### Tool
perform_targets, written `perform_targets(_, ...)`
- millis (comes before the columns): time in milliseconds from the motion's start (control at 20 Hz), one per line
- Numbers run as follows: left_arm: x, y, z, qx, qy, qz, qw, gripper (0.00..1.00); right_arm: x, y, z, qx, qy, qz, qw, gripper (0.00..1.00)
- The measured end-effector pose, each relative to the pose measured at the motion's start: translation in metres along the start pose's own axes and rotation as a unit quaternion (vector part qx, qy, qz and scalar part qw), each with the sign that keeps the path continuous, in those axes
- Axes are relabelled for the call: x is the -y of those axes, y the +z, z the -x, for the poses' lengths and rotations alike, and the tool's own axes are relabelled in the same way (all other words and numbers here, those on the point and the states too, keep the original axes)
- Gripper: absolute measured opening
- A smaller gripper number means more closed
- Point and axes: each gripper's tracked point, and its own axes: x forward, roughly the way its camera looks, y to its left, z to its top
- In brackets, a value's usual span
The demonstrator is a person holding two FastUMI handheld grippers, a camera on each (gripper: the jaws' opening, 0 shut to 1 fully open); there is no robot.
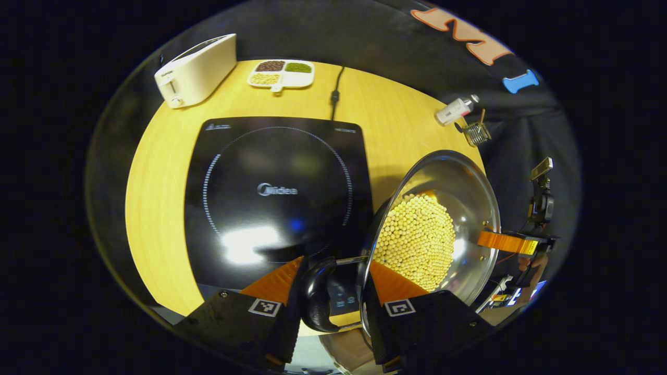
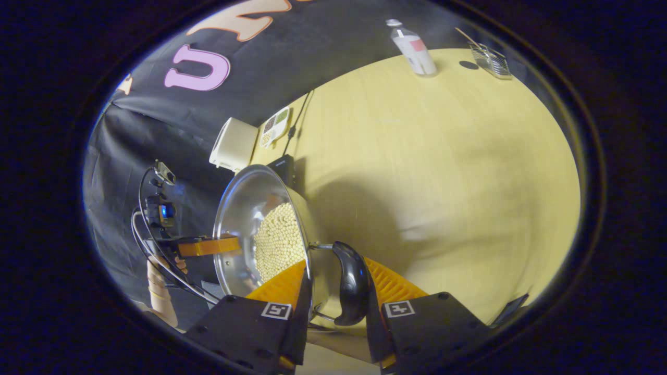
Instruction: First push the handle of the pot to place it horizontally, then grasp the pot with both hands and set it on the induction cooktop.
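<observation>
the pot [image 1: 443, 219] was a shiny steel pan with many small yellow beads [image 1: 417, 242] in it, so it was probably quite heavy and the load could roll if it tilted. the metal looked stiff and slippery; the safer places to hold seemed to be the two dark side handles, not the thin rim. in the left gripper view the pot was at the right of the induction cooktop [image 1: 276, 192], apparently lifted and not yet on it. the left gripper [image 1: 333, 286] had its fingers nearly closed around one handle [image 1: 318, 299], both seeming to press on it. in the right gripper view the right gripper [image 2: 338, 289] held the other handle [image 2: 351, 284] the same way, fingers narrow around it, above the wooden table [image 2: 443, 172].
</observation>
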Motion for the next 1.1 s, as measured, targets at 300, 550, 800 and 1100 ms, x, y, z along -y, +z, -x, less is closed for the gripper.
perform_targets(300,-0.080,0.017,0.009,0.016,0.017,0.003,1.000,0.58,-0.060,0.002,-0.053,0.011,-0.010,0.008,1.000,0.50)
perform_targets(550,-0.127,0.041,0.006,0.038,0.033,-0.011,0.999,0.58,-0.087,0.016,-0.093,0.040,-0.030,0.003,0.999,0.50)
perform_targets(800,-0.152,0.065,0.000,0.063,0.046,-0.041,0.996,0.57,-0.098,0.026,-0.119,0.065,-0.044,-0.008,0.997,0.44)
perform_targets(1100,-0.160,0.080,-0.005,0.082,0.060,-0.062,0.993,0.60,-0.101,0.039,-0.130,0.089,-0.052,-0.012,0.995,0.44)
